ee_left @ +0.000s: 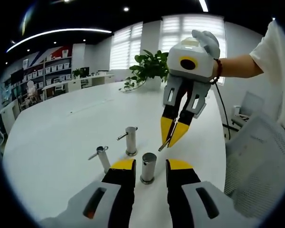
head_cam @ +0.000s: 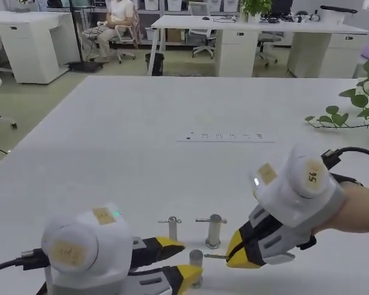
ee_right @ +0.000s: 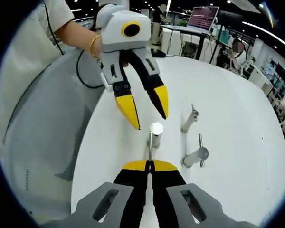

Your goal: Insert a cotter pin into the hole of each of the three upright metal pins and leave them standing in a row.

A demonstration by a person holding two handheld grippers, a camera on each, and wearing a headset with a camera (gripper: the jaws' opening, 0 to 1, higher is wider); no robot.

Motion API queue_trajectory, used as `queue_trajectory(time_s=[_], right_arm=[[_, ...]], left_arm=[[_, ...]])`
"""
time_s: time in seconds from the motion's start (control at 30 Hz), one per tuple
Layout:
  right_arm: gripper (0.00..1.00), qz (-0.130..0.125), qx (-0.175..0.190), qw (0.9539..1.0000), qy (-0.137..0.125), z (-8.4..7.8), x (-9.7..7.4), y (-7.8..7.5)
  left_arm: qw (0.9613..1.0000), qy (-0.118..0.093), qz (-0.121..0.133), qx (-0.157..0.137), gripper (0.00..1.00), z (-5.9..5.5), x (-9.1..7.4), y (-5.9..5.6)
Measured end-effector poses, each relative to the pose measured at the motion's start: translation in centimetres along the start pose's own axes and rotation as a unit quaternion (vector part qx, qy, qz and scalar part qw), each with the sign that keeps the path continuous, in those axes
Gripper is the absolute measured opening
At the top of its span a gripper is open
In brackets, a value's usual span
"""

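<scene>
the head view looks forward and down across the worktop (head_cam: 141, 135) from above, left claw (head_cam: 181, 261) at 7 o'clock, right claw (head_cam: 234, 255) at 4. each claw view rides close behind its own jaws, facing the other claw. all three share the upright metal pins (head_cam: 214, 230).

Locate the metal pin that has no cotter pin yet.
The bare pin stands bottom centre in the head view, between the left gripper's open tongs, in front of the two fitted pins.

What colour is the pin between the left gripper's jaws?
Silvery cylindrical metal pin; left gripper view shows it best.
</scene>
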State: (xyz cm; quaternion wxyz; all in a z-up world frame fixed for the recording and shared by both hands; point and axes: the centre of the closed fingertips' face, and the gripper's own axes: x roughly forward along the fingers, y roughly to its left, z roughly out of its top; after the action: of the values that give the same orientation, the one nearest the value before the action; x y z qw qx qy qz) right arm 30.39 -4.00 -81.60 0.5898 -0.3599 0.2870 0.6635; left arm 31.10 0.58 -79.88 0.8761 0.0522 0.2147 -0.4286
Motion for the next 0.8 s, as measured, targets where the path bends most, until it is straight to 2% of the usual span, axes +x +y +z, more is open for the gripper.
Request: queue_trajectory(time_s=[0.27, 0.8], right_arm=[[0.03, 0.002, -0.001, 0.9999, 0.014, -0.6, 0.8, -0.3], [0.03, 0.0, -0.006, 0.9995, 0.031, -1.2, 1.3, -0.7]], left_arm=[[1.0, 0.009, -0.002, 0.003, 0.22, -0.2, 0.9, 0.0], [0.9997, 0.026, 0.001, 0.001, 0.15, -1.2, 1.7, 0.4]])
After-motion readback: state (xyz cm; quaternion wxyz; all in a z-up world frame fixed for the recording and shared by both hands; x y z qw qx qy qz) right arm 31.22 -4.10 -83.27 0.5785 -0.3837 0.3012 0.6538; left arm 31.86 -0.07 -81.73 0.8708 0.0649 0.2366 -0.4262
